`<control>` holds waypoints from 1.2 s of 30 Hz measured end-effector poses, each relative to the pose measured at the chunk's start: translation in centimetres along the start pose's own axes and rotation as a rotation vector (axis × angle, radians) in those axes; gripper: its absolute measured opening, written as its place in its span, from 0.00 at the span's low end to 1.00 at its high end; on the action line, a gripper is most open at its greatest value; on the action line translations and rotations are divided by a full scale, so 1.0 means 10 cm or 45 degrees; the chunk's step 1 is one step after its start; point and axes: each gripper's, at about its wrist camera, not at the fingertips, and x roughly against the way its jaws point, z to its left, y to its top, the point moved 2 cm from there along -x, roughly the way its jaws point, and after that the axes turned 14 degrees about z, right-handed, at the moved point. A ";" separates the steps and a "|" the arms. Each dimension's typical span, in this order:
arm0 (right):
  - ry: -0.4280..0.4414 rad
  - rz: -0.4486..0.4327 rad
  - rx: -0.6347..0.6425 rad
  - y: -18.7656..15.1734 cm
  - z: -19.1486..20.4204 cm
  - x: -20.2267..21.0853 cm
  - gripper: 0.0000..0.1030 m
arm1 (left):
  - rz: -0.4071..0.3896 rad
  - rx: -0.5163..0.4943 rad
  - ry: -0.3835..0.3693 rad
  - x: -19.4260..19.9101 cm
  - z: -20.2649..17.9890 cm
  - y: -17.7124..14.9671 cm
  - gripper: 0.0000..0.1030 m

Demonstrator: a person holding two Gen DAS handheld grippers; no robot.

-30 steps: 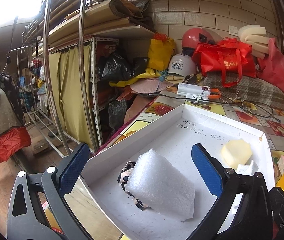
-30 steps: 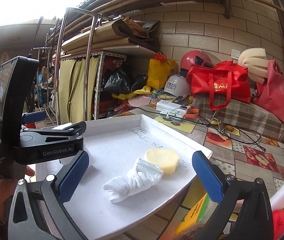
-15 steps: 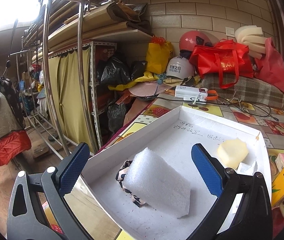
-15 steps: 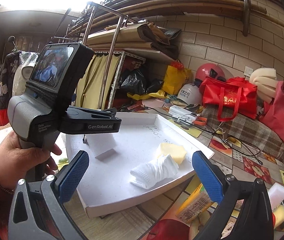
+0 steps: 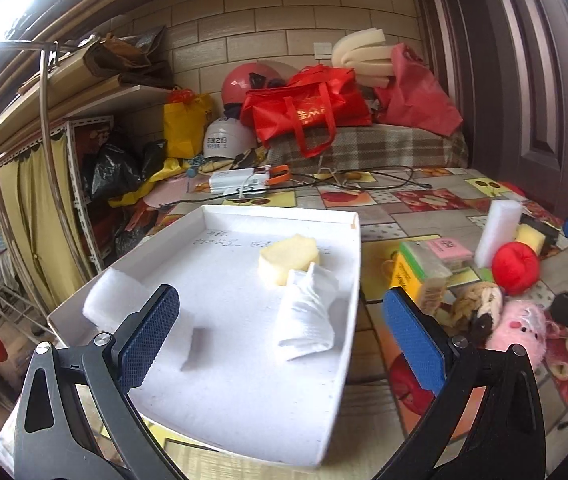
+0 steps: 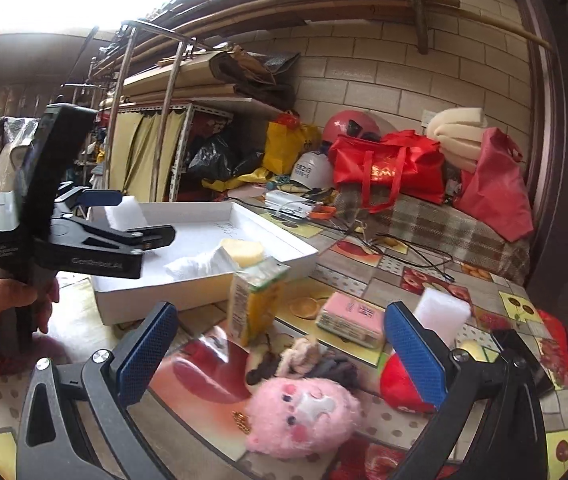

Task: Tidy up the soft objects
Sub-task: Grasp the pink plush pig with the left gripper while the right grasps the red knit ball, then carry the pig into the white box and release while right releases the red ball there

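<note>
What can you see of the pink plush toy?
The pink plush toy is a fuzzy round pig-like head with dark eyes, a pale snout and rosy cheeks. It lies face-up on the patterned tablecloth, outside the white tray, apparently against a brown plush, between the open right gripper's fingers, ungripped.

Cluttered home storeroom, brick wall (image 6: 383, 64), loaded metal shelving (image 6: 188, 120), helmets (image 5: 244, 84), bags (image 5: 307, 108)

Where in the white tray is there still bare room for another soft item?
The near half of the tray, in front of the rolled cloth, is bare. So is the strip between foam block and sponge. Right of the tray, toys and boxes crowd the table.
</note>
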 end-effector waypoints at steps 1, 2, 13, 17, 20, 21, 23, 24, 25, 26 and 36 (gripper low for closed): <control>-0.008 0.023 -0.073 -0.03 -0.17 0.00 1.00 | 0.014 -0.032 -0.063 0.02 -0.10 0.00 1.00; -0.020 0.045 -0.138 -0.06 -0.34 0.00 1.00 | 0.033 -0.065 -0.128 0.02 -0.20 -0.01 1.00; 0.168 0.303 -0.250 -0.23 -0.88 -0.27 0.98 | 0.431 -0.285 -0.804 -0.17 -1.29 -0.09 0.99; 0.214 0.374 -0.271 -0.21 -0.89 -0.46 0.96 | 0.573 -0.266 -0.831 -0.34 -1.47 -0.10 0.99; 0.262 0.429 -0.296 -0.20 -0.91 -0.59 0.96 | 0.611 -0.252 -0.835 -0.42 -1.52 -0.09 0.99; 0.264 0.445 -0.305 -0.19 -0.92 -0.64 0.96 | 0.610 -0.256 -0.825 -0.43 -1.55 -0.08 0.99; 0.243 0.492 -0.323 -0.19 -0.93 -0.74 0.96 | 0.607 -0.262 -0.785 -0.46 -1.59 -0.06 0.93; 0.246 0.521 -0.330 -0.19 -0.94 -0.79 0.94 | 0.605 -0.266 -0.777 -0.47 -1.61 -0.04 0.88; 0.246 0.553 -0.338 -0.20 -0.95 -0.84 0.91 | 0.604 -0.269 -0.763 -0.49 -1.62 -0.03 0.80; 0.247 0.588 -0.345 -0.22 -0.97 -0.88 0.81 | 0.601 -0.273 -0.743 -0.49 -1.64 -0.02 0.76; 0.171 0.421 -0.320 -0.15 -0.96 -0.60 0.59 | 0.485 -0.336 -0.709 -0.35 -1.61 -0.02 0.56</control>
